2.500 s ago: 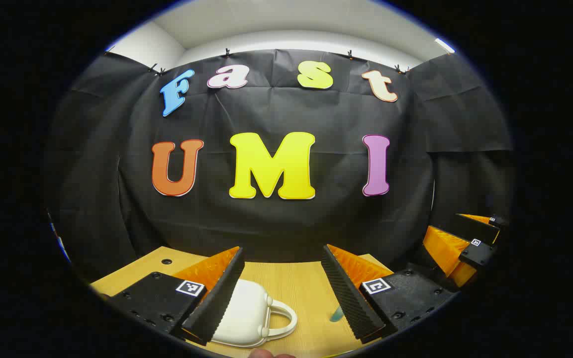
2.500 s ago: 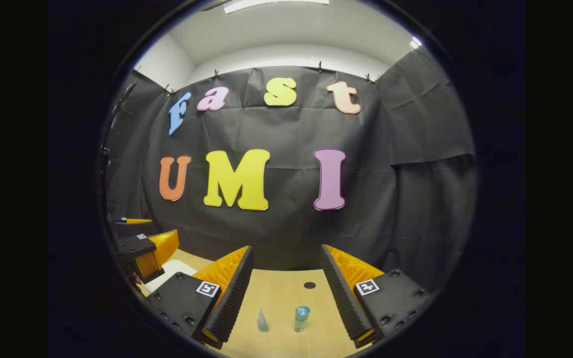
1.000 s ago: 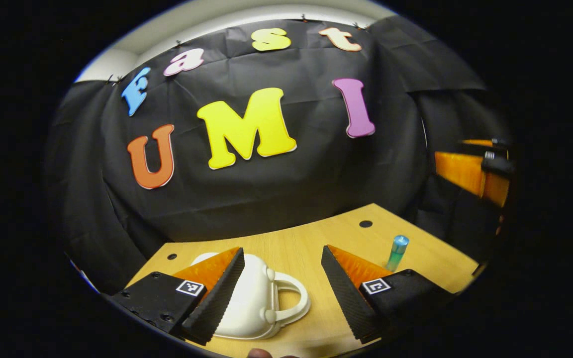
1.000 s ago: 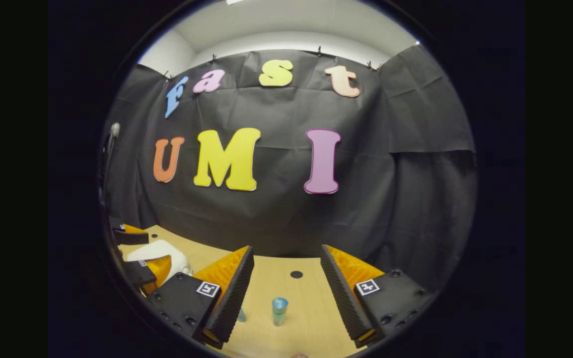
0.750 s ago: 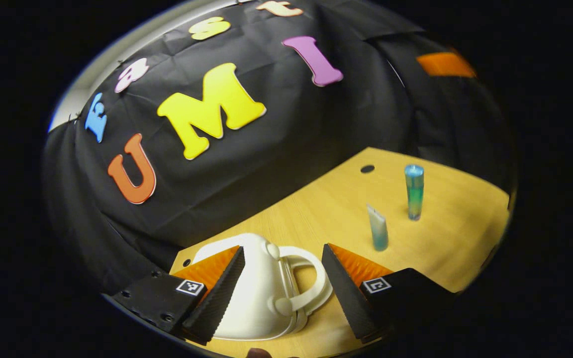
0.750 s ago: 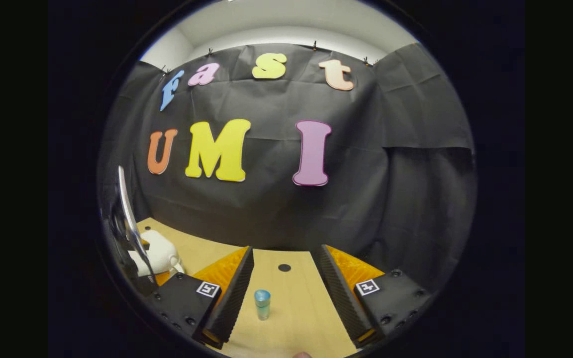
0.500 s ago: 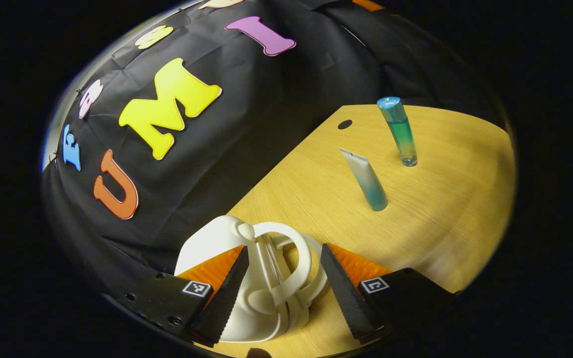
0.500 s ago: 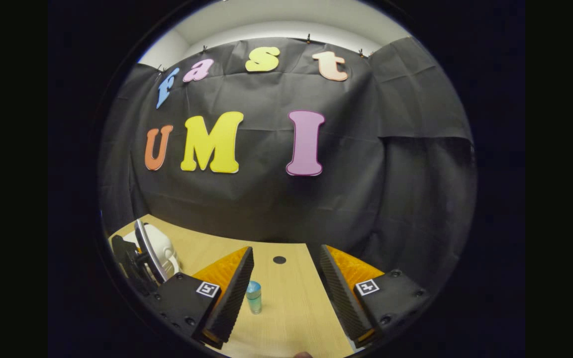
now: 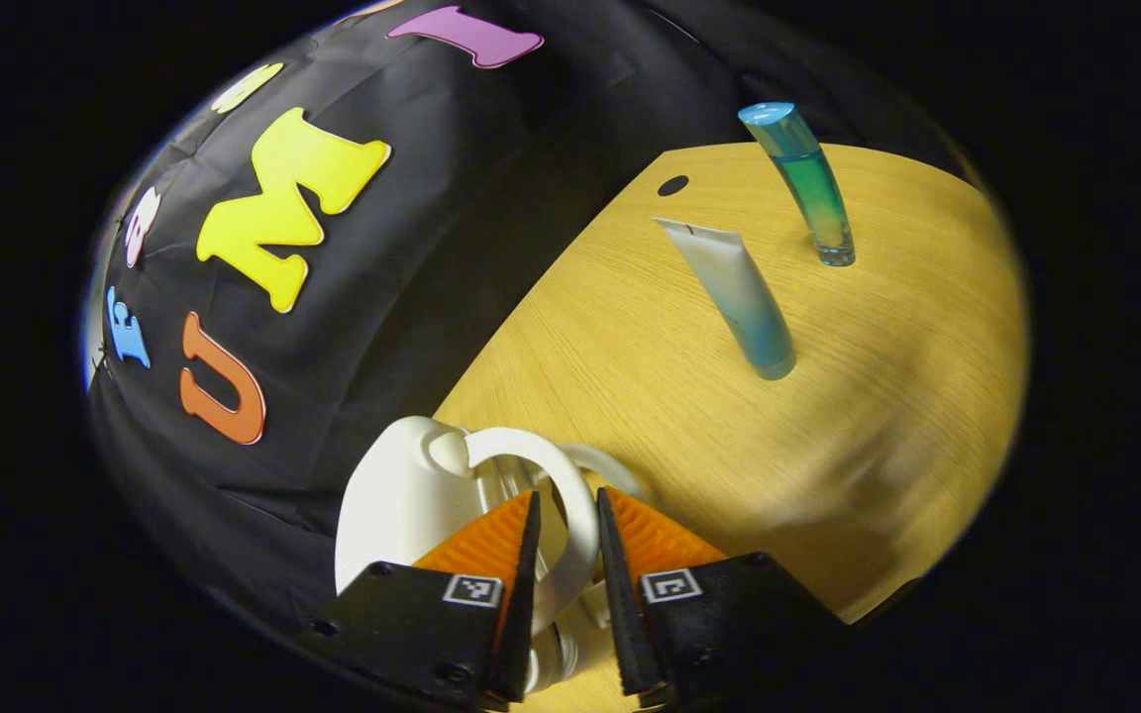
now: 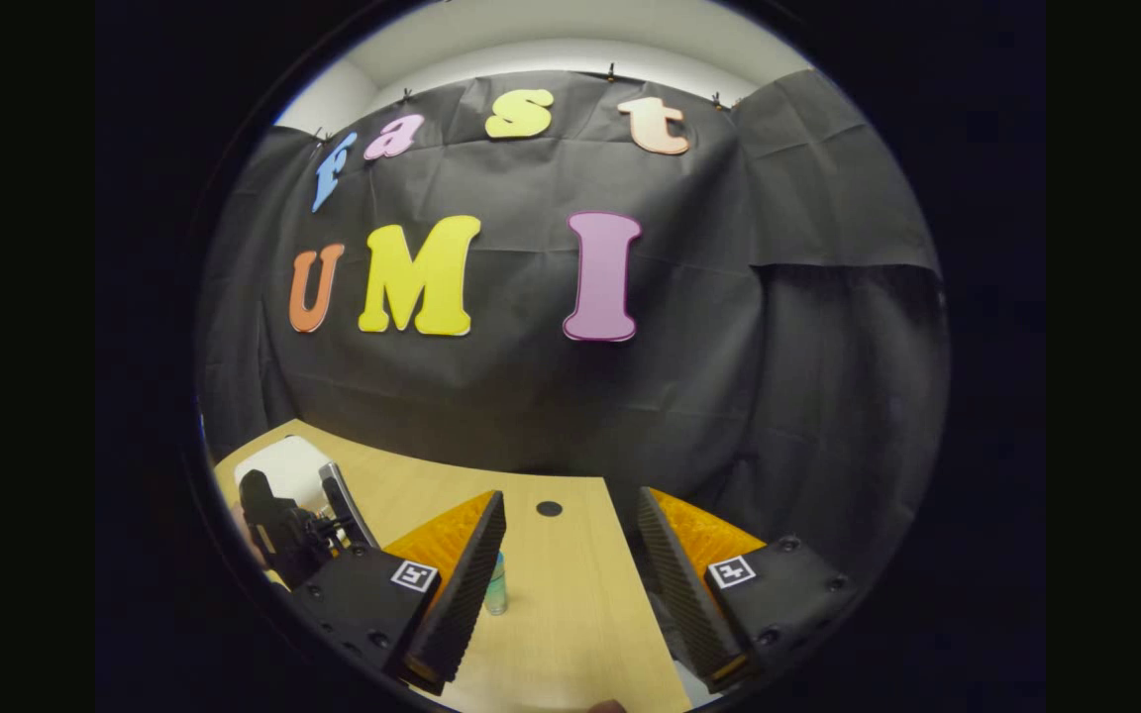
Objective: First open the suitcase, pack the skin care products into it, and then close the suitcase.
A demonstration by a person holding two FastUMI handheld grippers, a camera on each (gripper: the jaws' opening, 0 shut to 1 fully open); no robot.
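In the left gripper view, the left gripper (image 9: 563, 584) has its fingers drawn close together on either side of the white loop handle (image 9: 570, 495) of the small white suitcase (image 9: 402, 505); the handle band runs through the narrow gap between them and both appear to press on it. The suitcase sits at the counter's (image 9: 907, 416) back left corner, close to the black cloth wall. Its two shells look closed against each other, so nothing of its inside can be seen.

Farther along the wooden counter, well apart from the suitcase, stand the two skin care products. The white-to-teal tube (image 9: 734, 297) stands on its cap with its crimped end up. Just beyond it, the clear bottle (image 9: 808, 183) with blue-green liquid stands upright nearer the back edge, beside a small dark hole (image 9: 673, 185) in the counter.

In the right gripper view, the right gripper (image 10: 570, 584) hangs over the counter with its fingers spread wide and nothing between them. The bottle (image 10: 496, 584) peeks out just beside its left finger. At the counter's far left corner the suitcase (image 10: 278, 465) shows as a white shape, partly hidden behind the left gripper's dark body (image 10: 283, 530).
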